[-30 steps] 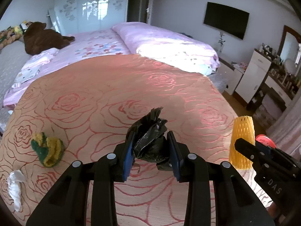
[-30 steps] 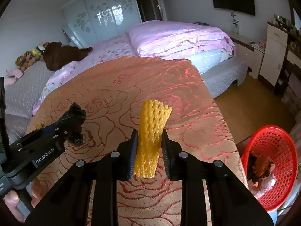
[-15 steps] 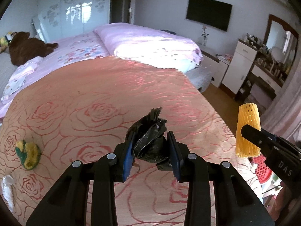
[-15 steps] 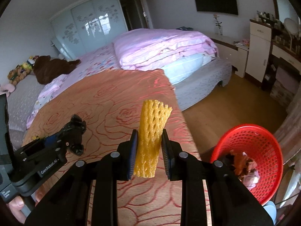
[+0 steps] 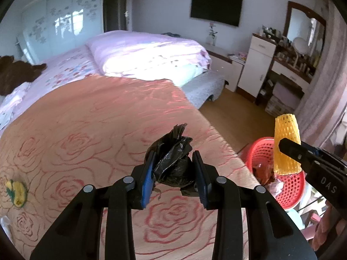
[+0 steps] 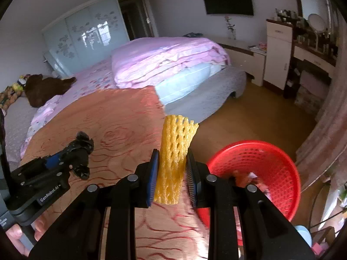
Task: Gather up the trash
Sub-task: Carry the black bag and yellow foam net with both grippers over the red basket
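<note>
Left hand-held gripper (image 5: 174, 174) clamped on crumpled black plastic bag (image 5: 173, 162), over the rose-patterned bedspread (image 5: 91, 125). Right hand-held gripper (image 6: 172, 175) clamped on upright yellow foam net (image 6: 174, 156), beside red basket (image 6: 282, 169).

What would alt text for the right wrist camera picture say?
A handheld right gripper clamps a yellow foam net sleeve above a rose-patterned bedspread, beside a red basket with trash in it. At left, the left gripper holds a crumpled black bag.

Both wrist cameras are looking forward and downward over the near bed (image 5: 91, 117), sharing the red basket (image 6: 271, 158) at right.
</note>
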